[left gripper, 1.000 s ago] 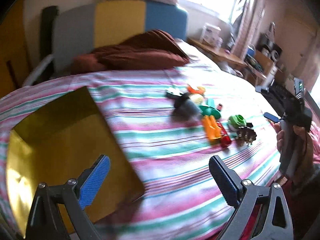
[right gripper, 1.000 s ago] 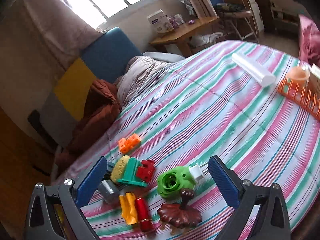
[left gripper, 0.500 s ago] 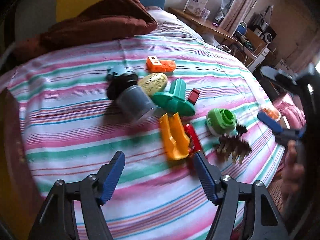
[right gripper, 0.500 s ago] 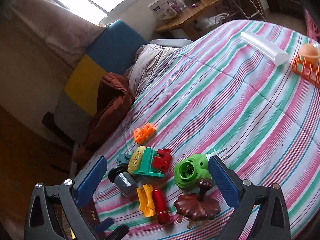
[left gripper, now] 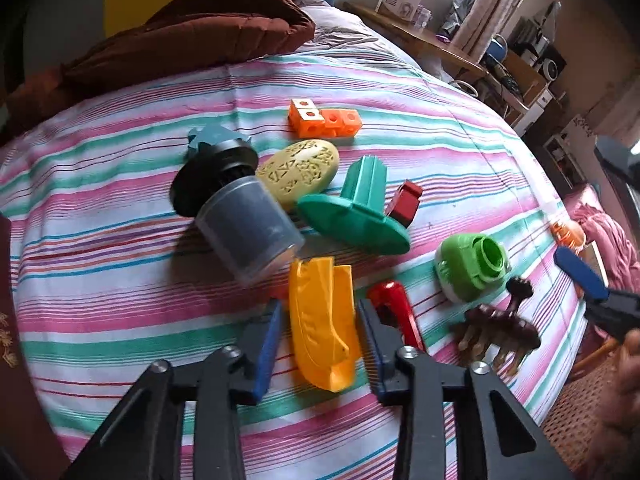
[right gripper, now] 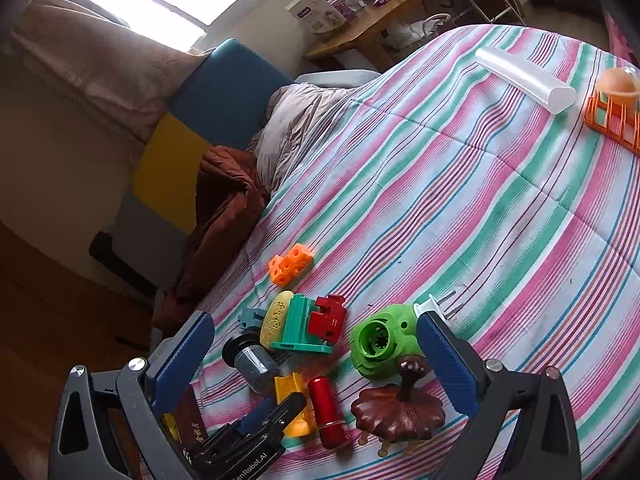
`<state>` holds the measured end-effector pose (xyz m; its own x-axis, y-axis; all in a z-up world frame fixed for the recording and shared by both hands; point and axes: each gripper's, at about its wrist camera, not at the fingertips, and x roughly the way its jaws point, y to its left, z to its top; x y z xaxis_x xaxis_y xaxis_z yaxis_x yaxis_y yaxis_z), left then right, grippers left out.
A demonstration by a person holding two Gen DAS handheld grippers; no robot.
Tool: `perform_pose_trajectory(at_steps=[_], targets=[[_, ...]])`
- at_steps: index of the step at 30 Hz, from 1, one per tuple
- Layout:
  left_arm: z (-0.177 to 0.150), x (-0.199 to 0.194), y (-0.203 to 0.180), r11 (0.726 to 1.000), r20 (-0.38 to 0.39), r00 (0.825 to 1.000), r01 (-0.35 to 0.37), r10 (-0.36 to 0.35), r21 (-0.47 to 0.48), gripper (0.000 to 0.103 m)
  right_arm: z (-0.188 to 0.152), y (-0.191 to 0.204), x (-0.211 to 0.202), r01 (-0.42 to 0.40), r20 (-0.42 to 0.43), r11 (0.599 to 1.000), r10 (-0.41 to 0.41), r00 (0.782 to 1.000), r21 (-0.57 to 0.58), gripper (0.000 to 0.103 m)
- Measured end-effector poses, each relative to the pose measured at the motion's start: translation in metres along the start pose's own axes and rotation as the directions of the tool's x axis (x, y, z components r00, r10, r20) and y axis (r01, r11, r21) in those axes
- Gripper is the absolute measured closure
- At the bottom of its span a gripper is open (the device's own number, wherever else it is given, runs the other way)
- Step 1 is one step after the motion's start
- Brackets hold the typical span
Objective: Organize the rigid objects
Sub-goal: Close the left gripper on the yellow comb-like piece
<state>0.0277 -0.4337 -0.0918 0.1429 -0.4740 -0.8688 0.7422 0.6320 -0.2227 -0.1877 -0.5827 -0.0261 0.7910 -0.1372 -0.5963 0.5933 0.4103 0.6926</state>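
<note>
i'm straddling the yellow plastic piece [left gripper: 322, 320] on the striped bed [left gripper: 120, 280] with my left gripper [left gripper: 320, 340], jaws narrowed beside its long flanks, not yet gripping. it's looking light, stiff, glossy, maybe slippery, so i'm judging mid-length safest. my right gripper [right gripper: 316, 360] is hovering wide open.

Striped bed [right gripper: 460, 200], scattered plastic toys [left gripper: 356, 208], clear tube [right gripper: 524, 80]

- Left gripper [left gripper: 320, 332]: two black plastic arms with triangular cut-outs, silver screw heads at the joints, ribbed blue pads on the jaws.
- Right gripper [right gripper: 316, 364]: dark grey arms, silver screws, long blue pads.
- Bare skin of a hand [left gripper: 624, 408], blurred.
</note>
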Motion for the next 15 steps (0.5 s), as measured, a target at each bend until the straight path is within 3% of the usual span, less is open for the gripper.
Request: perform_pose_trajectory(at_steps=[7, 15], targets=[[-0.009, 0.004, -0.001, 0.996, -0.015, 0.999, -0.038, 0.040, 0.087, 0.070, 0.000, 0.001, 0.001, 0.001, -0.004, 1.000, -0.001, 1.000, -0.008, 0.000], [0.001, 0.007, -0.011, 0.983, -0.035, 0.997, -0.069, 0.076, 0.172, 0.064, 0.003, -0.009, 0.002, -0.002, -0.014, 0.999, 0.003, 1.000, 0.035, 0.000]])
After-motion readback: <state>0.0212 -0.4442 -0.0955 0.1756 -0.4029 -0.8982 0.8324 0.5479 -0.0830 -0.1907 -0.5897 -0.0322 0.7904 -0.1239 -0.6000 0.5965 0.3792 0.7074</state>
